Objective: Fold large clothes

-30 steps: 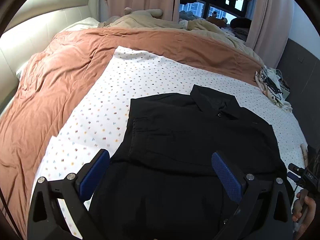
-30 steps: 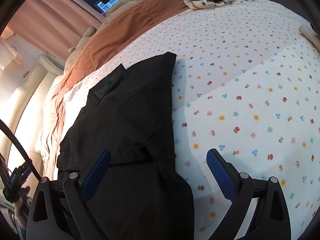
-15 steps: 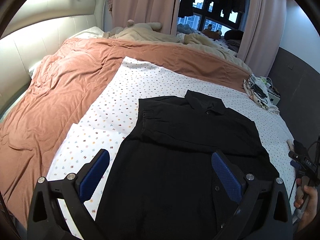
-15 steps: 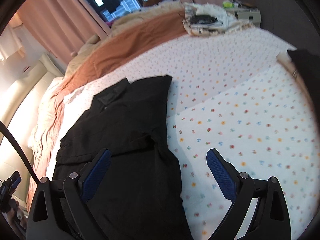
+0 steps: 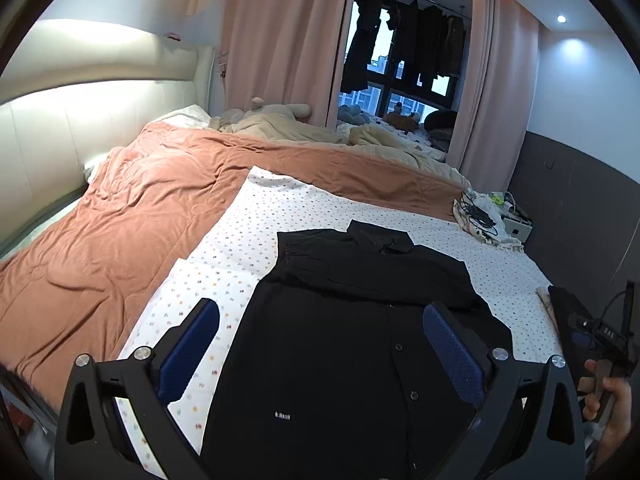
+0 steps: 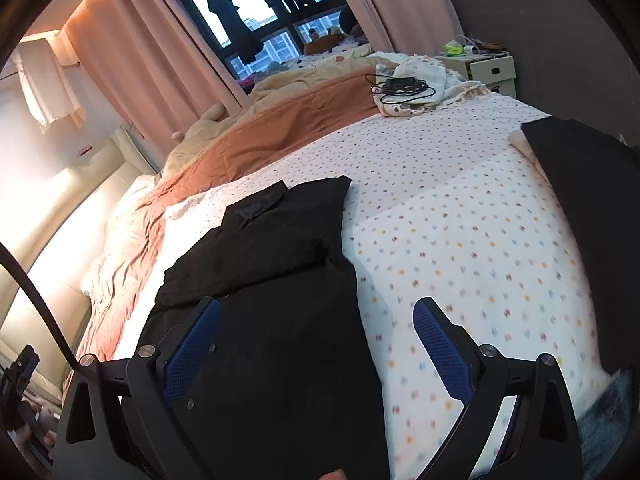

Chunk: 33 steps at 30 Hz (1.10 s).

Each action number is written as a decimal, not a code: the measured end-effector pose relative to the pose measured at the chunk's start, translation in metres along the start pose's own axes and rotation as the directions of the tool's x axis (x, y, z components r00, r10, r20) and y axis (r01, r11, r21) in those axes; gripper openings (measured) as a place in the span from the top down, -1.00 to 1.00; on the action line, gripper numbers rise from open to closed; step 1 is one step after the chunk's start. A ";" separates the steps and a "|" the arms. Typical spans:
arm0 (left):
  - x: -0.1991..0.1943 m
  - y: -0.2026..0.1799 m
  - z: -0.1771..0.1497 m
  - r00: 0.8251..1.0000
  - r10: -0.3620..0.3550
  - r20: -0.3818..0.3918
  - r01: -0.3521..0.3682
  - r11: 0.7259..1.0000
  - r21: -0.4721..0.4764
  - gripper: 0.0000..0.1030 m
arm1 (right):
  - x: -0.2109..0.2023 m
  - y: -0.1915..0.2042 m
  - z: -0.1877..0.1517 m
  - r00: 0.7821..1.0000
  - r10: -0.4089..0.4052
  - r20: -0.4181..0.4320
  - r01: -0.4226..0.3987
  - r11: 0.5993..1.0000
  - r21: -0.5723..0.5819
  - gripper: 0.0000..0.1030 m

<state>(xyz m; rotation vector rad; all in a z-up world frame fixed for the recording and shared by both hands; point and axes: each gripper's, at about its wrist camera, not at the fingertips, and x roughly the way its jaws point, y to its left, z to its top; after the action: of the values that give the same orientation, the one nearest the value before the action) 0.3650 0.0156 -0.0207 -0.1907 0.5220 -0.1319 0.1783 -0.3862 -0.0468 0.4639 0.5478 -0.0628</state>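
A black button-up shirt [image 5: 360, 320] lies front up on the flower-dotted white sheet [image 5: 248, 240], collar away from me, both sleeves folded in across the chest. My left gripper [image 5: 320, 344] hovers open above the shirt's lower half, holding nothing. In the right wrist view the same shirt [image 6: 272, 288] lies left of centre, and my right gripper [image 6: 316, 344] is open above its right edge, one finger over the cloth and the other over the sheet [image 6: 460, 240].
A rust-orange duvet [image 5: 120, 220] covers the bed's far and left side, with beige bedding [image 5: 280, 128] behind. A bundle with black cables [image 6: 404, 88] sits at the far corner. Another dark garment [image 6: 592, 200] lies at the sheet's right edge. A hand [image 5: 608, 396] holds the other gripper's handle.
Both grippers have pulled back and risen away from the shirt, so more of the room and the bed shows. The shirt itself lies as before.
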 end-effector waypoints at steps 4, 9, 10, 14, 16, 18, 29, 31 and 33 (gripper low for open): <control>-0.015 0.009 -0.017 1.000 -0.003 -0.025 0.002 0.999 -0.040 -1.00 | -0.022 0.001 -0.023 1.000 0.002 -0.001 -0.002 1.000 0.006 -0.96; -0.033 0.022 -0.040 1.000 -0.016 -0.016 0.015 0.996 -0.085 -1.00 | -0.053 0.006 -0.048 0.998 0.008 0.055 -0.009 1.000 0.006 -0.99; -0.036 0.024 -0.045 1.000 -0.019 -0.019 0.017 0.996 -0.093 -1.00 | -0.057 0.005 -0.054 0.998 0.020 0.054 -0.021 1.000 0.014 -0.99; -0.045 0.034 -0.064 0.999 -0.019 -0.035 0.015 0.994 -0.110 -1.00 | -0.069 0.000 -0.077 0.997 0.064 0.046 -0.066 0.997 0.039 -0.99; -0.049 0.040 -0.073 0.999 -0.020 -0.042 0.015 0.992 -0.123 -1.00 | -0.076 -0.001 -0.086 0.994 0.105 0.041 -0.107 0.994 0.038 -0.99; -0.053 0.046 -0.081 0.999 -0.018 -0.046 0.012 0.991 -0.131 -1.00 | -0.085 -0.009 -0.095 0.992 0.121 0.041 -0.123 0.991 0.043 -0.99; -0.067 0.077 -0.119 0.995 -0.079 -0.065 0.067 0.983 -0.171 -0.97 | -0.090 -0.061 -0.129 0.977 0.201 -0.073 -0.192 0.975 0.110 -0.99; -0.064 0.082 -0.125 0.993 -0.089 -0.077 0.074 0.979 -0.188 -0.92 | -0.084 -0.069 -0.133 0.970 0.216 -0.107 -0.203 0.972 0.120 -0.97; -0.059 0.087 -0.130 0.991 -0.094 -0.094 0.073 0.976 -0.204 -0.78 | -0.075 -0.072 -0.138 0.965 0.226 -0.136 -0.208 0.969 0.134 -0.85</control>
<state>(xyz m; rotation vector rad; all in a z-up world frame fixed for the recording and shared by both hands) 0.2550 0.0914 -0.1218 -0.4045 0.6305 -0.1717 0.0341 -0.3945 -0.1412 0.6462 0.6405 0.1524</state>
